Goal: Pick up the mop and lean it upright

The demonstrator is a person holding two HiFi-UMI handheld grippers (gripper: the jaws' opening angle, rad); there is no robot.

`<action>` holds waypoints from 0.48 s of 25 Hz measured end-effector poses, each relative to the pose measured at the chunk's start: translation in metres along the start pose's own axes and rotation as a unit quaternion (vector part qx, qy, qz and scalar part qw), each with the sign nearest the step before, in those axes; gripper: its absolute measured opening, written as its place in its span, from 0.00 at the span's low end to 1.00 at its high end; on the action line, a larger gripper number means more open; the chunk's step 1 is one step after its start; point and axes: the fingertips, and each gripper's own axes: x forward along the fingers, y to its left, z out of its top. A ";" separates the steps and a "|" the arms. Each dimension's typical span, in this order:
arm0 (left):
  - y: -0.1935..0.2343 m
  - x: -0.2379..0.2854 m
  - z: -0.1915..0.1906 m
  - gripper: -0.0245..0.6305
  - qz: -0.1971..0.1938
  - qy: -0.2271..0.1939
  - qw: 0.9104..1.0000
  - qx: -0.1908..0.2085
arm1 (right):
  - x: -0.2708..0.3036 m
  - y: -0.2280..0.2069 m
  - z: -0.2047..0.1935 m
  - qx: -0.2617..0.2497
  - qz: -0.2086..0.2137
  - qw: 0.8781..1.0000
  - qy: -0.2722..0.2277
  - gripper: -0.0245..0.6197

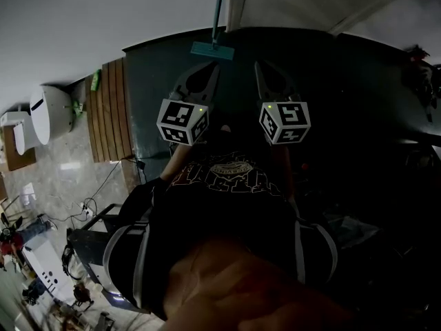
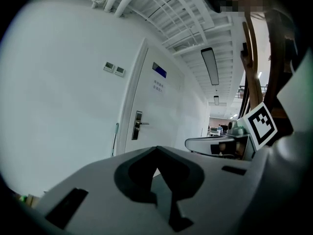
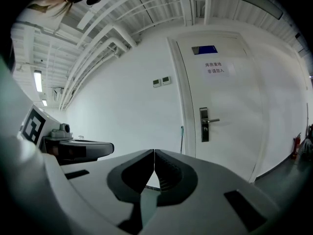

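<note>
The mop (image 1: pixel 212 49) stands upright, its teal head on the dark floor and its handle running up the white wall beside a door frame. In both gripper views only a thin teal stretch of the mop handle (image 2: pixel 116 138) (image 3: pixel 182 139) shows next to the door. My left gripper (image 1: pixel 211 67) and right gripper (image 1: pixel 260 66) are held side by side in front of my body, pointing toward the mop and apart from it. Both are shut with nothing between the jaws. The left gripper (image 2: pixel 156 149) and right gripper (image 3: pixel 154 151) show their tips pressed together.
A white door with a metal handle (image 3: pixel 205 124) is just right of the mop. A wooden slatted panel (image 1: pixel 110 112), a white rounded appliance (image 1: pixel 48 112) and floor cables (image 1: pixel 89 209) lie to my left. A red extinguisher (image 3: pixel 296 146) stands far right.
</note>
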 end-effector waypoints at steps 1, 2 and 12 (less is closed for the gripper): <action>0.003 0.002 0.000 0.11 -0.001 0.000 1.000 0.000 | 0.003 0.000 0.000 0.001 -0.001 1.000 0.000 0.07; 0.007 0.003 0.001 0.11 -0.001 0.001 1.000 0.000 | 0.007 0.000 0.001 0.001 -0.002 1.000 0.001 0.07; 0.067 0.048 0.019 0.11 -0.025 0.002 1.000 -0.002 | 0.078 -0.007 0.018 -0.002 -0.012 1.000 0.005 0.07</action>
